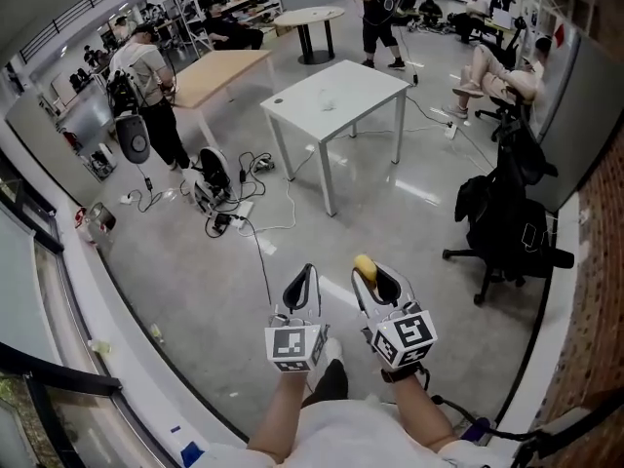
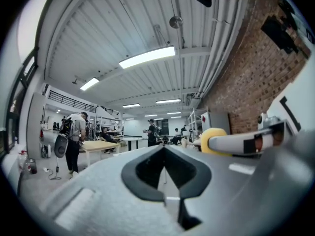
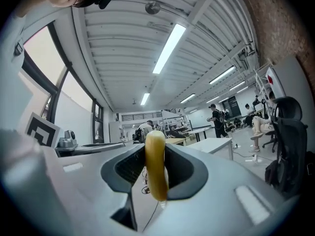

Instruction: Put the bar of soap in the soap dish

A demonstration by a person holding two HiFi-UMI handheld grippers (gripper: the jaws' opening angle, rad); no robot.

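A yellow bar of soap [image 1: 365, 266] stands on edge between the jaws of my right gripper [image 1: 375, 279], which is shut on it. In the right gripper view the soap [image 3: 156, 166] fills the gap between the pads, and its far end pokes out past the tips. My left gripper [image 1: 309, 273] is held beside it at the same height; its tips meet, with nothing between them [image 2: 164, 149]. The left gripper view also catches the soap [image 2: 214, 140] off to its right. Both grippers hang over bare floor. A white table [image 1: 336, 91] stands ahead with a small pale thing [image 1: 327, 102] on it, too small to tell.
A black office chair [image 1: 502, 227] draped with dark cloth stands to the right. Cables and gear [image 1: 219, 198] lie on the floor to the left of the white table. A wooden table [image 1: 219, 71] and several people are farther back. A window ledge [image 1: 107, 291] runs along the left.
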